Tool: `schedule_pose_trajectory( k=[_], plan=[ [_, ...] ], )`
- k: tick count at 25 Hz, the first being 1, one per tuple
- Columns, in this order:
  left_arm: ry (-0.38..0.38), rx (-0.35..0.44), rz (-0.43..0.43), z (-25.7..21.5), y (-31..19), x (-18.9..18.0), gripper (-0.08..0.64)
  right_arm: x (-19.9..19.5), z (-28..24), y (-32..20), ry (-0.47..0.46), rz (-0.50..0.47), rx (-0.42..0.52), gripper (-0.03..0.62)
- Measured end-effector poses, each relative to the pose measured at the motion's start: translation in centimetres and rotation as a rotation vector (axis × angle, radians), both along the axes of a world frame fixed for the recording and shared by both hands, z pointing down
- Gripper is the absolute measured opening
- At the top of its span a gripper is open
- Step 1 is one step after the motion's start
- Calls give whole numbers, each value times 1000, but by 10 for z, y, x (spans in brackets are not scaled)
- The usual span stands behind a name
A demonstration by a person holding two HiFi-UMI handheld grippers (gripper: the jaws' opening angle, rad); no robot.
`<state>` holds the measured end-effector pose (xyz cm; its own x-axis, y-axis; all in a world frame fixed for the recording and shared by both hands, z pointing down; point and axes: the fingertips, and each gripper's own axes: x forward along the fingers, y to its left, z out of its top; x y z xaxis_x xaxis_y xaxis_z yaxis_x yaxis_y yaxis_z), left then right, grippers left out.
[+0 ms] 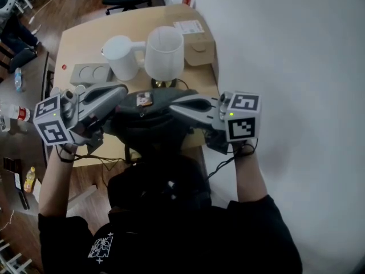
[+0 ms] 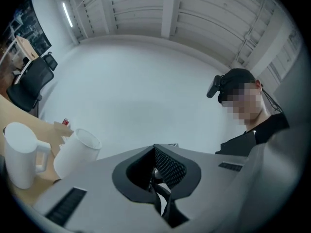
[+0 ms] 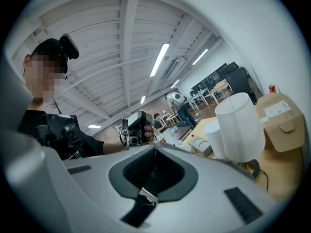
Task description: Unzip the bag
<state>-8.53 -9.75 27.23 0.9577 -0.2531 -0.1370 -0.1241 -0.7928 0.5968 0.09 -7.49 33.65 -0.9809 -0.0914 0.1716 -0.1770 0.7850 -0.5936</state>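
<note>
- Location: the bag [image 1: 153, 123] hangs between the two tools, just in front of both sets of tips, with the worktop [image 1: 85, 44] edge beyond it.
- Left tool [image 1: 121, 91]: the jaws are pressed together. They pinch a small metal piece with a dark tab [image 2: 156, 174], judged to be the zip pull.
- Right tool [image 1: 175, 104]: the jaws are pressed together on a black strip [image 3: 144, 203] of the bag that carries a small pale tag.
- Handling: the bag reads as soft, light fabric that sags below the tool tips. Expect it to fold and bunch rather than resist (a limp shell gives the slider nothing to run against).
- Hold points: keep the pull tab deep between the left pads, since small metal is likely to slip. Anchor the fabric close beside the zip line with the right tool and keep the teeth taut between the tips.
- Risk: slack cloth may jam in the slider.
</note>
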Motion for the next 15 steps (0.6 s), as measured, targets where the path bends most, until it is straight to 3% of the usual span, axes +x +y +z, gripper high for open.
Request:
schedule_pose_trajectory(
  k=[2,5,7,11,13,15],
  plan=[
    [-97,22,15,8,3,5,0,0,0,0,1,-1,-1,9],
    [-370,39,50,31,-1,2,0,0,1,0,1,-8,-3,9],
    [-533,40,143,46,-5,-1,2,0,2,1,3,-12,-3,9],
    [-619,3,587,65,20,8,2,1,2,2,1,-15,-5,9],
    [-657,-12,687,74,23,13,2,1,3,2,2,-21,-5,9],
    [-714,-15,724,85,17,17,2,1,4,2,5,-24,-7,9]
  ],
)
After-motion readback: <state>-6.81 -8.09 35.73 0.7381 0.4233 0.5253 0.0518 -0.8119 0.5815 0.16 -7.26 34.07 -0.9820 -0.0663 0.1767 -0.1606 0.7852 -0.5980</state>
